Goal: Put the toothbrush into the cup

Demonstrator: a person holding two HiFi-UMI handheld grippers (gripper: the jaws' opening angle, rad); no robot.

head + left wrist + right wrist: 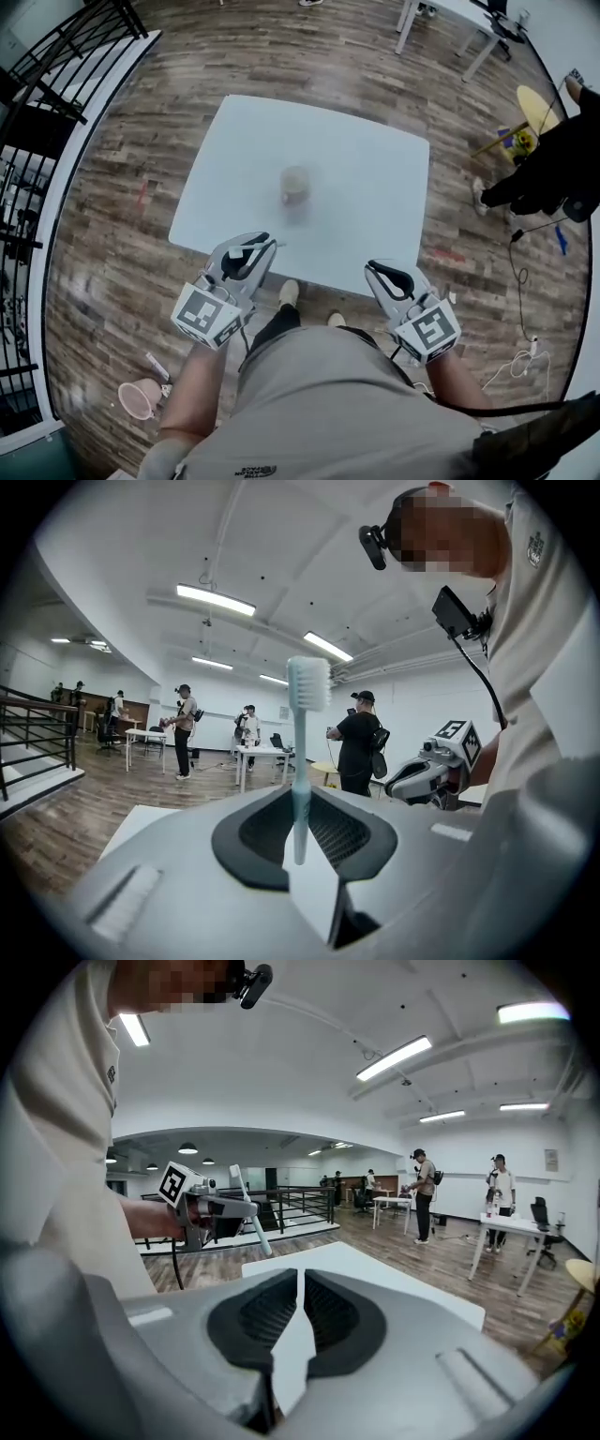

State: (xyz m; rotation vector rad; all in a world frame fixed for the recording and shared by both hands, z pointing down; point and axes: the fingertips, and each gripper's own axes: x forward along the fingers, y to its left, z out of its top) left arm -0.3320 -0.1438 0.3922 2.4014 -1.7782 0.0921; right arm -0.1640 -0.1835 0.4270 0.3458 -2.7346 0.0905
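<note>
Both grippers sit at the near edge of the white table [375, 169]. The cup [295, 186] stands near the table's centre, well apart from every edge, with bare top all round it. Left gripper [251, 251]: jaws clamped on the toothbrush [300, 761] handle, brush upright, bristle head on top, well short of the cup. Right gripper [386, 275]: jaws together, nothing between them.

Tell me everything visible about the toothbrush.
The toothbrush is pale mint, plastic by its look: a slim straight handle and a bristled head. It stands near upright, head uppermost, its handle clamped in the left gripper. Nothing else touches it; it is not in the cup.
</note>
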